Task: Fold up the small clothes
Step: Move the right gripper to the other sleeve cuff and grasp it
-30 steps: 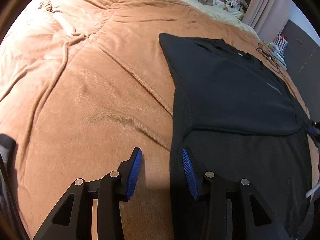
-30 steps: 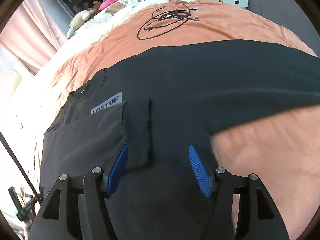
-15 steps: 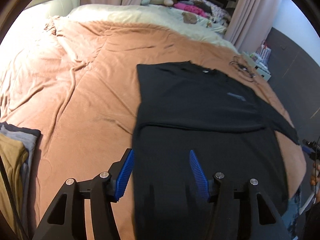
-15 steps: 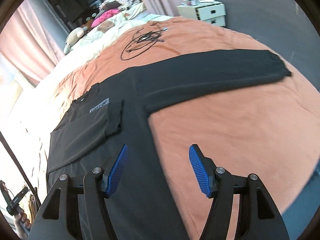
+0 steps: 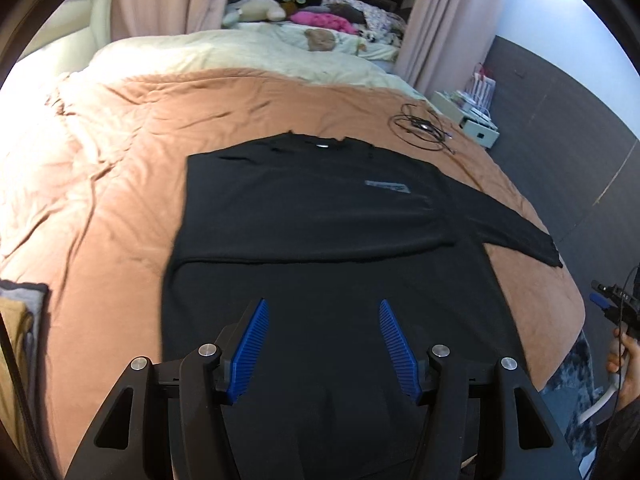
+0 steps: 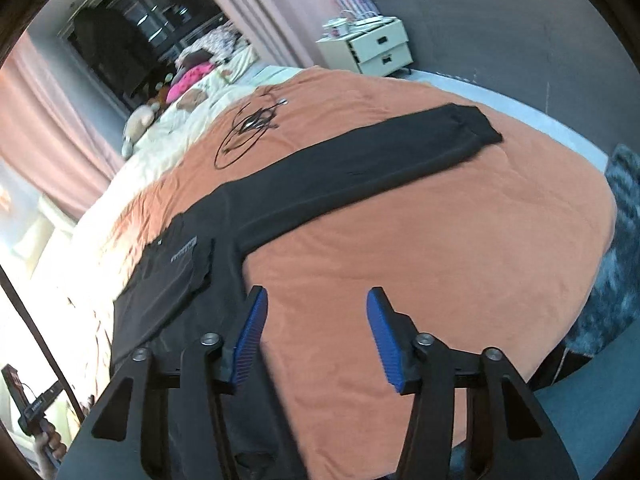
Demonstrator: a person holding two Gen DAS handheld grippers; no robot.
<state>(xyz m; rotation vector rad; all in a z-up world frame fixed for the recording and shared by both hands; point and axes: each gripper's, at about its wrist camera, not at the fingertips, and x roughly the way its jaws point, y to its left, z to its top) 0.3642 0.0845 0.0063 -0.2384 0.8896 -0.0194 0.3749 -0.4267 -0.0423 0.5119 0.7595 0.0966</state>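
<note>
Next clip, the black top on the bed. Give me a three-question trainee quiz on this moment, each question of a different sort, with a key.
1. True or false: the left gripper is clamped on the black top.
2. Multiple choice: which sleeve lies stretched out flat on the orange blanket? A) the one on the right gripper's side; B) the one on the left gripper's side; C) both.
3. Short answer: what lies on the blanket beyond the top's collar, toward the nightstand?

Key
1. False: its jaws stand open above the cloth, nothing between them.
2. A: that sleeve lies extended; the other is already folded across the chest.
3. A coil of black cable.
</note>
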